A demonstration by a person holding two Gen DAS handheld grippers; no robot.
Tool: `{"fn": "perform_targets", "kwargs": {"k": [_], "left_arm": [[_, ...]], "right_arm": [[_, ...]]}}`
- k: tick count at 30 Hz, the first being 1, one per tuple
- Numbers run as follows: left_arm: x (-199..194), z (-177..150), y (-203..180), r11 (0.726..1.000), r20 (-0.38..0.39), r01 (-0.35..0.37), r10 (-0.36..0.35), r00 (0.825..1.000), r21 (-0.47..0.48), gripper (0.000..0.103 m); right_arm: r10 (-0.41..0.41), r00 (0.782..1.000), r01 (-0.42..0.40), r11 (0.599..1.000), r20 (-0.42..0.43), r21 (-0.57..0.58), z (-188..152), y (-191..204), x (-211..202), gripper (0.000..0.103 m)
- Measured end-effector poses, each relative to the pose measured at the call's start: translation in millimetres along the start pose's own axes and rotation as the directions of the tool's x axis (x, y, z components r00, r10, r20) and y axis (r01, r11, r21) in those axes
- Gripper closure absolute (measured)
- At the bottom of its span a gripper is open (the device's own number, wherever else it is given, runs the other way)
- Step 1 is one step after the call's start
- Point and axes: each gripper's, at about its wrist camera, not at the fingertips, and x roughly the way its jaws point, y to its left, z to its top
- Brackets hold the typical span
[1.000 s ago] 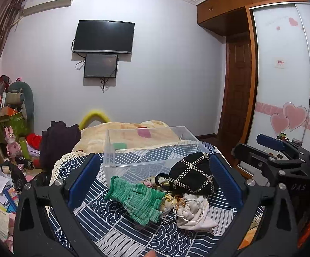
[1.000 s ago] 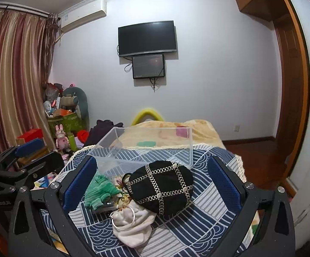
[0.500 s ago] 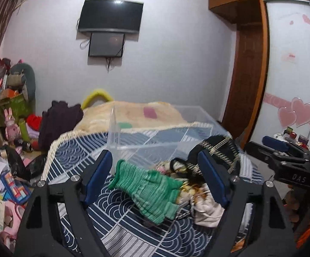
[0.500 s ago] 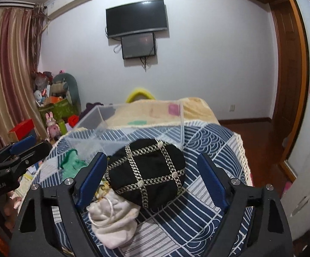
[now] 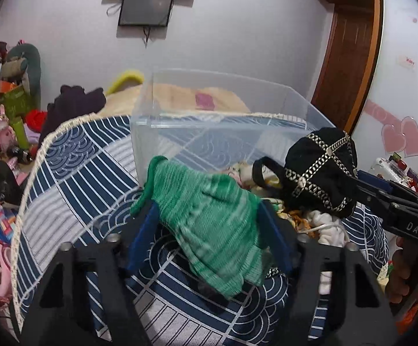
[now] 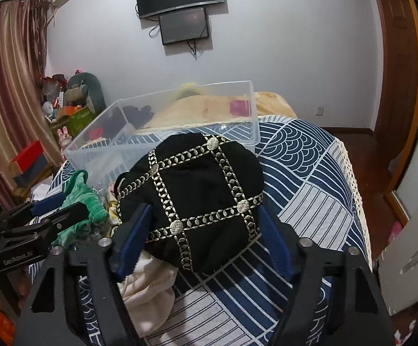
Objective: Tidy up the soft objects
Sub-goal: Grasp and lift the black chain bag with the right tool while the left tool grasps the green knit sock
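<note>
Before the clear plastic bin, the left gripper clamps the green knitted glove; the right gripper clamps the black chain-patterned cap.

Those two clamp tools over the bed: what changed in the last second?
Both moved in and narrowed their jaws. The left gripper took hold of the green glove; the right gripper took hold of the black hat, and both items look lifted. The clear bin and white pouch stayed put.
</note>
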Motion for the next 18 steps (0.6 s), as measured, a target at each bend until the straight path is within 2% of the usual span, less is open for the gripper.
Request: {"fn": "perform_targets", "kwargs": {"k": [6, 8, 11, 18], "left_arm": [[-8.5, -0.6, 1.7, 1.0, 0.013, 0.027, -0.027, 1.0, -0.005, 0.062], [-10.5, -0.5, 2.3, 1.0, 0.021, 0.025, -0.025, 0.999, 0.003, 0.076], [-15.8, 1.0, 0.8, 1.0, 0.028, 0.023, -0.023, 0.999, 0.013, 0.09], [-37.7, 9.2, 0.5, 1.0, 0.09, 0.008, -0.01, 0.996, 0.02, 0.097]], "right_arm": [[0.007, 1.0, -0.007, 1.0, 0.019, -0.013, 2.9, 0.1, -6.2, 0.064], [0.009, 1.0, -0.008, 1.0, 0.022, -0.02, 3.4, -0.5, -6.5, 0.075], [0.017, 0.999, -0.017, 1.0, 0.032, -0.014, 4.8, -2.7, -10.4, 0.087], [0.02, 0.996, -0.019, 1.0, 0.092, -0.008, 12.7, -2.7, -29.3, 0.092]]}}
